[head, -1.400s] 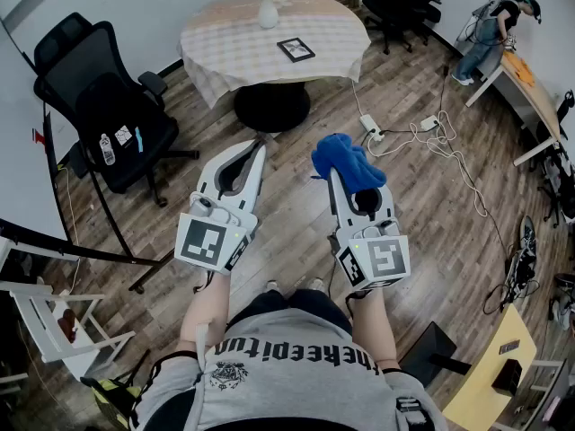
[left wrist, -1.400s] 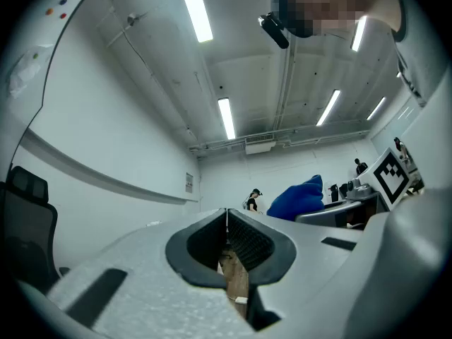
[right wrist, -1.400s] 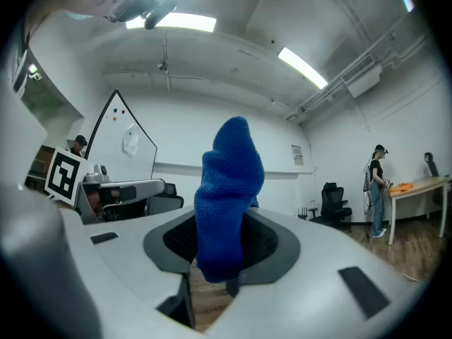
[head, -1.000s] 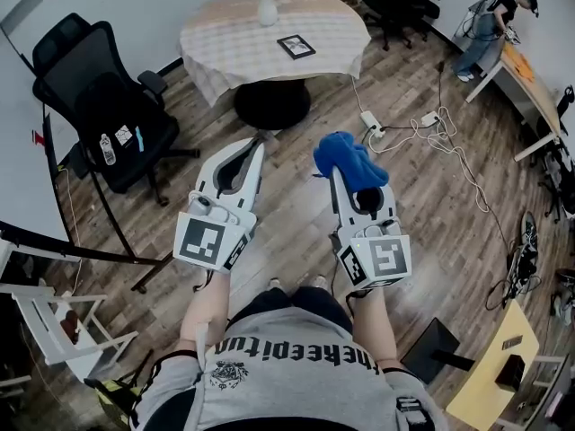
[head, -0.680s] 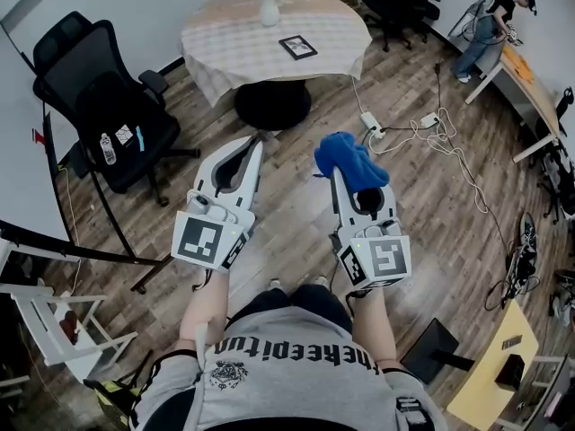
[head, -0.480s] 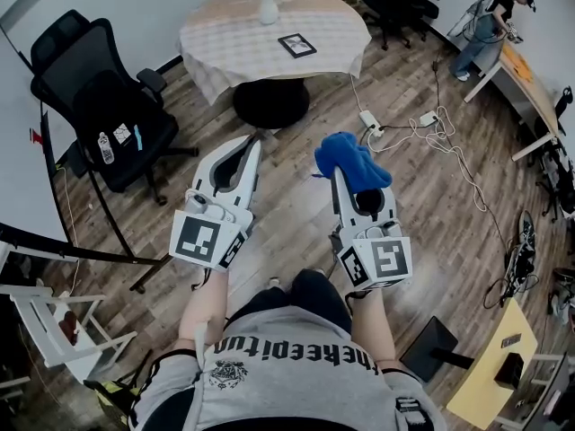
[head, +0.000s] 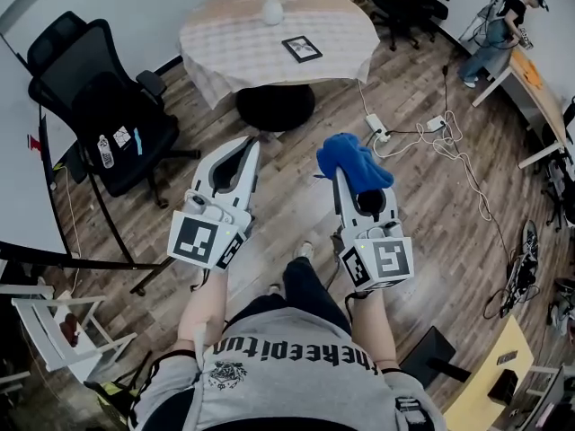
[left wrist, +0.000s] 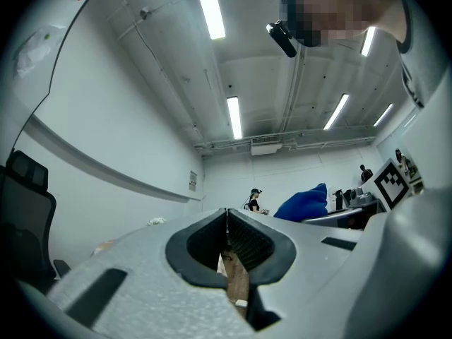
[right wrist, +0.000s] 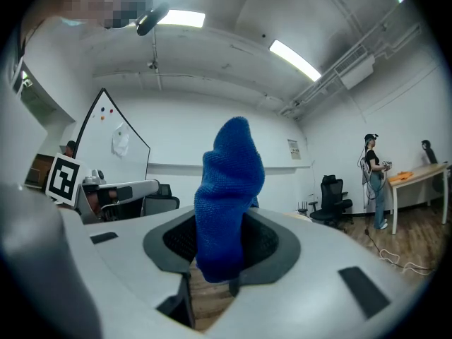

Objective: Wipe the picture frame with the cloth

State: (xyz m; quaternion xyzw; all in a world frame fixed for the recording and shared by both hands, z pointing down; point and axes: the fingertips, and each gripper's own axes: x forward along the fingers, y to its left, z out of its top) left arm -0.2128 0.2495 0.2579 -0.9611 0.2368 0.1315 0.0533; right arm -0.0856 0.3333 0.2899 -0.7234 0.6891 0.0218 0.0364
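The room had a wooden floor (head: 287,200), and the round table (head: 229,48) stood well ahead of the person. The left gripper (head: 252,142) was pressed together on nothing; the right gripper (head: 342,174) pinched the blue cloth (head: 352,158). Loose cables (head: 445,140) near the table could, I think, catch a foot. The picture frame (head: 303,48) lay flat on the table and might slide if wiped unheld. The vase (head: 273,10) held white flowers.

The picture frame (head: 302,48) lies on the round table (head: 235,52), with the vase (head: 272,10) behind it near the table's far edge. Left of the table stands an office chair (head: 101,97). To the table's right a power strip (head: 375,129) lies on the floor (head: 292,191). Before the table are the left gripper (head: 252,144) and, to its right, the right gripper (head: 342,172), with the cloth (head: 351,158) between its jaws.
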